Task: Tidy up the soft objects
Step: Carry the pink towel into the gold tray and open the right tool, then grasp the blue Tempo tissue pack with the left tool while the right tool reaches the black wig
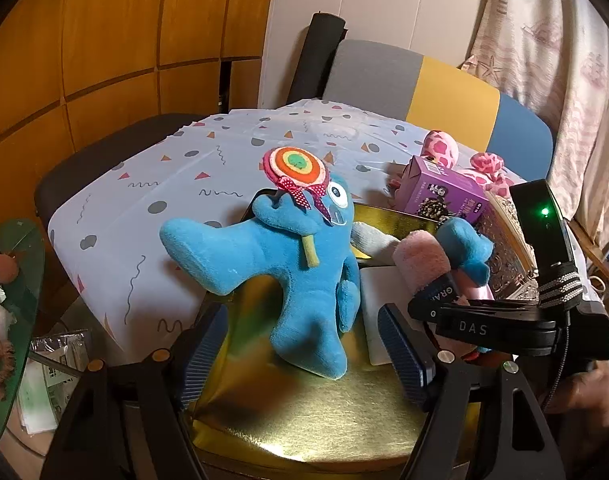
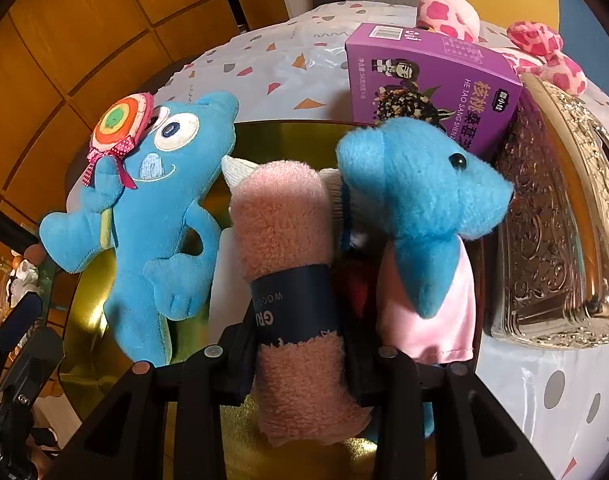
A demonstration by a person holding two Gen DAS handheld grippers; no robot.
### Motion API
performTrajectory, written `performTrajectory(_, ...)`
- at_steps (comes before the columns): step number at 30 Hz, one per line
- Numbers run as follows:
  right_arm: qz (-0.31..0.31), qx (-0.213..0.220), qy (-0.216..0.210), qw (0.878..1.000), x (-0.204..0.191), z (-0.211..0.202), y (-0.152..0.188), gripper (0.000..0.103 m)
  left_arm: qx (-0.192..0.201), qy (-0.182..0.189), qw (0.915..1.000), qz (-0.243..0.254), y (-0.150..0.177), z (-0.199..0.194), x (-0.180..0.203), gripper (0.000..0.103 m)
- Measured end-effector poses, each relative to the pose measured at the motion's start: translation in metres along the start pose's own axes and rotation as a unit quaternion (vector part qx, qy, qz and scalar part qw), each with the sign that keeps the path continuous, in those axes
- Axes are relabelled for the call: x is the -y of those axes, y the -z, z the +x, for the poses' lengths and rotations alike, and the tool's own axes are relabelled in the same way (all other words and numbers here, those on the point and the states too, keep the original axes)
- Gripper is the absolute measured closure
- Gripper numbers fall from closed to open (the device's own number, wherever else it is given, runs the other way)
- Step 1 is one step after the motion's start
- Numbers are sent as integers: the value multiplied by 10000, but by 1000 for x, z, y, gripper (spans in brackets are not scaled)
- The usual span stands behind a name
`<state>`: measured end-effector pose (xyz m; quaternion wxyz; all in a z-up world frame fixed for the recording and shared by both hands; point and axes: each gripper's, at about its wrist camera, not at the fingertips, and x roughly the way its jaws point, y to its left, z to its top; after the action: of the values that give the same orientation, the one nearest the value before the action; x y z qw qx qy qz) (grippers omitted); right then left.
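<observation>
A blue plush monster (image 1: 300, 264) with a lollipop (image 1: 296, 166) lies in a gold box (image 1: 304, 412), one leg over the rim. My left gripper (image 1: 304, 344) is open around its lower legs, not touching. My right gripper (image 2: 300, 344) is shut on a rolled pink towel (image 2: 284, 216) with a dark paper band (image 2: 294, 304), held over the box; it also shows in the left wrist view (image 1: 422, 260). A blue plush elephant (image 2: 420, 192) in a pink dress stands right of the towel. The monster also shows in the right wrist view (image 2: 156, 200).
A purple snack box (image 2: 436, 80) leans behind the gold box. An ornate metal tissue box (image 2: 552, 220) stands on the right. A pink spotted plush (image 2: 540, 48) lies beyond, on the patterned tablecloth (image 1: 176, 184). A white pad (image 1: 374, 312) lies in the gold box.
</observation>
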<state>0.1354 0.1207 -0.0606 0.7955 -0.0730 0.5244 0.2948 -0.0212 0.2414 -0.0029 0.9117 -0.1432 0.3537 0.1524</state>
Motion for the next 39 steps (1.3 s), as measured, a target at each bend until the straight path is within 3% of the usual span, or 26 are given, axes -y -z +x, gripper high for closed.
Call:
performTrajectory(12, 75, 121, -90, 9999, 1, -15, 4, 60, -1, 14, 10000, 57, 2, -3, 3, 22)
performTrajectory(18, 20, 474, -129, 9988, 1, -35, 7, 51, 3, 31, 10000, 93, 3, -6, 6, 20)
performTrajectory(24, 44, 913, -98, 9958, 7, -65, 12, 51, 8, 17, 9999, 156, 2, -8, 10, 19)
performTrajectory(32, 367, 1416, 142, 9891, 43, -107, 28, 51, -13, 57, 9996, 293, 3, -10, 20, 17)
performTrajectory(39, 843, 1601, 557, 9819, 93, -129, 45, 51, -28, 173, 9993, 331, 4, -10, 28, 17)
